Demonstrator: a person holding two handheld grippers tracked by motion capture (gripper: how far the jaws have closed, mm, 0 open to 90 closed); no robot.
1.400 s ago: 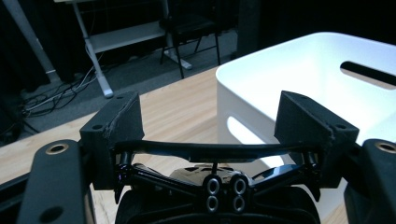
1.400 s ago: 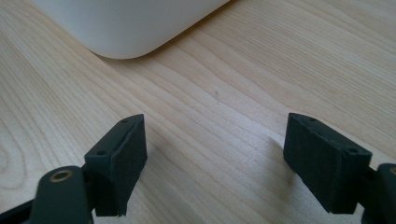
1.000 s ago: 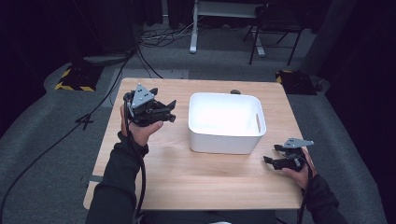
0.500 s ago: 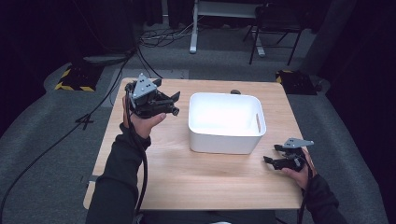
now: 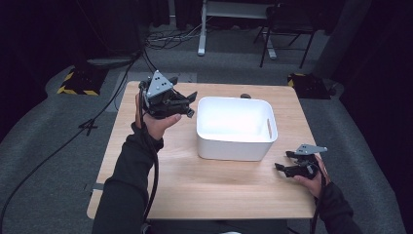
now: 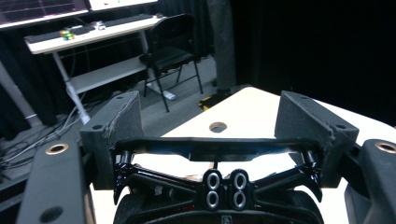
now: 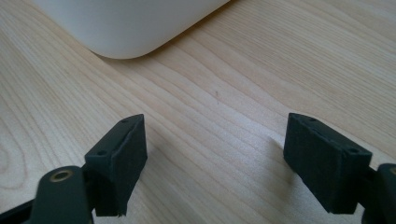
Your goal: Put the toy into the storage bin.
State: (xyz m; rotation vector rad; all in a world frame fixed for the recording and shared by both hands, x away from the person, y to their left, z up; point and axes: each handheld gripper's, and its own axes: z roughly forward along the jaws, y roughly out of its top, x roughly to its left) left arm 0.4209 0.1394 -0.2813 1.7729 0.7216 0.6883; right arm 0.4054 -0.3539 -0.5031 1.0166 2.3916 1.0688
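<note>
High view shows the left gripper (image 5: pixel 191 105), fingers clenched, raised beside the white tub (image 5: pixel 234 148); swinging across, it could clip the rim and shove the tub toward the right gripper (image 5: pixel 282 161), whose fingers are released.

Light falls from overhead onto the table (image 5: pixel 195 195) in the middle of the high view, and the wood glows warm while the room around it sinks into near black along the top and right edges. The white bin (image 5: pixel 237 127) is blown out, its inside a flat glare with little detail. Soft, short shadows sit under the bin's near wall. The high view is a bit soft and grainy. In the left gripper view the tabletop at centre is overexposed and the near black parts at the bottom are blurred. In the right gripper view the wood grain is crisp, the bin's corner at upper left pale and soft.
</note>
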